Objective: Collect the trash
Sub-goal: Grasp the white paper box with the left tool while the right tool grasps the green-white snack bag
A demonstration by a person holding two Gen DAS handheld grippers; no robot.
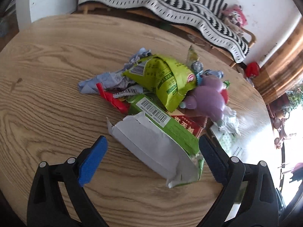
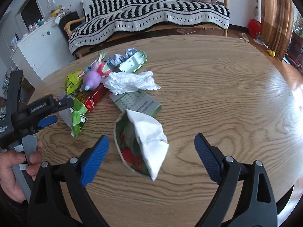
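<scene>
Both grippers [image 1: 152, 157] [image 2: 151, 154] hover spread over table [image 2: 227, 87] trash.

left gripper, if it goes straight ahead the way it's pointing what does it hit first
Most likely the torn green carton, lying between the open left gripper fingers, white inside facing up. The rest of the trash pile sits behind it. Depth is uncertain.

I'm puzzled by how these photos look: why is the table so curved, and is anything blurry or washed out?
Both views come through fisheye lenses, so the wooden table bulges and the corners go black. In the left wrist view the purple toy is smeared by motion and the window side at the right is blown out white. In the right wrist view glare whitens the table's right edge, while the white tissue stays fairly sharp.
</scene>
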